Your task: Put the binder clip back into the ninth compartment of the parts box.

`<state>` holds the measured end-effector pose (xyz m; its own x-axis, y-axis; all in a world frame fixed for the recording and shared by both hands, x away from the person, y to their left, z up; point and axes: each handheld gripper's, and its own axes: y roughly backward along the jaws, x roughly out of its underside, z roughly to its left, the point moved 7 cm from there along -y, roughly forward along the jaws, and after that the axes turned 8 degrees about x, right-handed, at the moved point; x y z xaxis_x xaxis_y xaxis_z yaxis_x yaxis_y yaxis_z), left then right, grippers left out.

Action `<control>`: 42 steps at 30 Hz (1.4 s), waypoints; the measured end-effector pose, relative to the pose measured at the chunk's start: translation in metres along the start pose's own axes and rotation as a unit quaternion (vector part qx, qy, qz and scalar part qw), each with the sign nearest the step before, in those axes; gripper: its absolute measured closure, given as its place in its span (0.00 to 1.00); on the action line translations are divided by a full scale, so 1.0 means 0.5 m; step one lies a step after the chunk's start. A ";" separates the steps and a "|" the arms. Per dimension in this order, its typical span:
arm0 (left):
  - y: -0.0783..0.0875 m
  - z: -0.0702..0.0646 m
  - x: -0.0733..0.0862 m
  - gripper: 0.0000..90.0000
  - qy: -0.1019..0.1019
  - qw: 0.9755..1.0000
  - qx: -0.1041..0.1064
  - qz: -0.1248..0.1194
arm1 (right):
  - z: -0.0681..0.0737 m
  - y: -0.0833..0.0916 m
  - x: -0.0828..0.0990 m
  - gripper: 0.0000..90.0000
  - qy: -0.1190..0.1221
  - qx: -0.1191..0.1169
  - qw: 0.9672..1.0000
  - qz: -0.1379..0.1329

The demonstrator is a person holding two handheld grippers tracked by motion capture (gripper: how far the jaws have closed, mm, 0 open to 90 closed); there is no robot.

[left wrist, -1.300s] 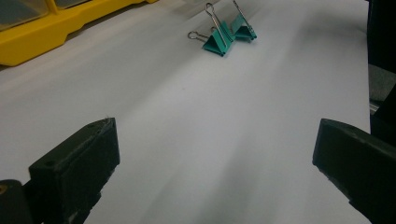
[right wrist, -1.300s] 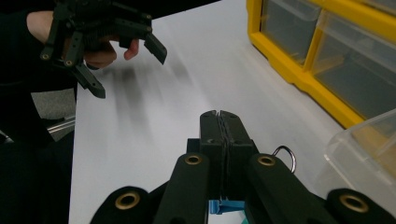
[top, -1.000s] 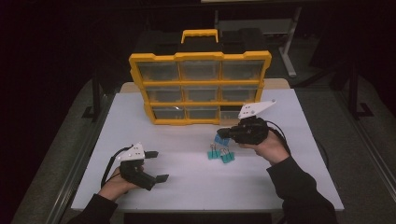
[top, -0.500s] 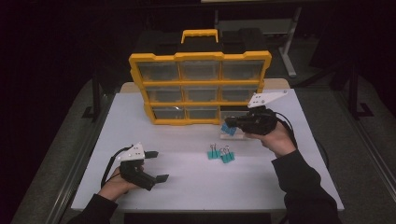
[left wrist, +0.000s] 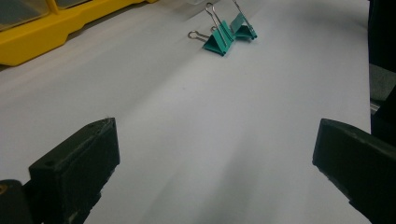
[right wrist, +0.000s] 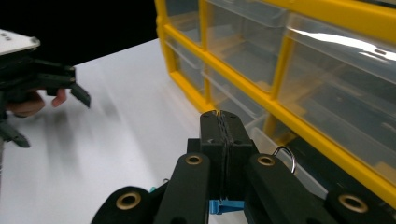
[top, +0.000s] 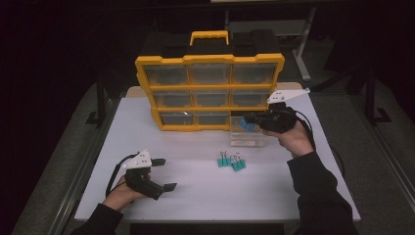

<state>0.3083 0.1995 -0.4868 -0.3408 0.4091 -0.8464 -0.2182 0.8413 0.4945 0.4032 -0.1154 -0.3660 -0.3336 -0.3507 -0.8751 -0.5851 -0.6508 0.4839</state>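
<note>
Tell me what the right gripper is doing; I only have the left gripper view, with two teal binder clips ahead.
Observer: The right gripper is shut on a blue binder clip.
Operator: Where is it?
Observer: Above a clear drawer that stands on the table in front of the yellow organizer.
Operator: And where does my left gripper sit?
Observer: The left gripper is at the table's near left, well apart from the teal clips.
</note>
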 end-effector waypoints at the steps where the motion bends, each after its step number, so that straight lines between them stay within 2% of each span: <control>1: 0.000 0.000 0.000 0.00 0.000 1.000 0.000 0.000 | -0.004 0.000 0.000 0.97 -0.002 0.002 1.000 -0.001; 7: 0.001 0.000 0.000 0.00 0.000 1.000 -0.001 0.000 | -0.034 -0.001 0.013 0.97 -0.008 0.031 0.999 0.005; 13: 0.000 0.000 0.000 0.00 0.001 1.000 0.000 0.000 | -0.057 -0.002 0.030 0.97 -0.020 0.045 0.999 0.012; 28: 0.000 0.000 0.001 0.00 0.001 1.000 0.000 0.000 | -0.082 -0.032 0.079 0.97 -0.037 0.049 0.997 0.048; 33: 0.001 0.000 0.001 0.00 0.001 1.000 0.000 0.000 | -0.082 -0.047 0.096 0.97 -0.039 0.045 0.996 0.066; 42: 0.001 0.001 0.001 0.00 0.001 1.000 0.000 0.000 | -0.085 -0.054 0.109 0.97 -0.039 0.046 0.995 0.081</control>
<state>0.3082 0.2005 -0.4871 -0.3434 0.4080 -0.8459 -0.2186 0.8412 0.4945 0.4323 -0.1457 -0.4273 -0.4826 -0.3899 -0.7843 -0.5834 -0.5248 0.6199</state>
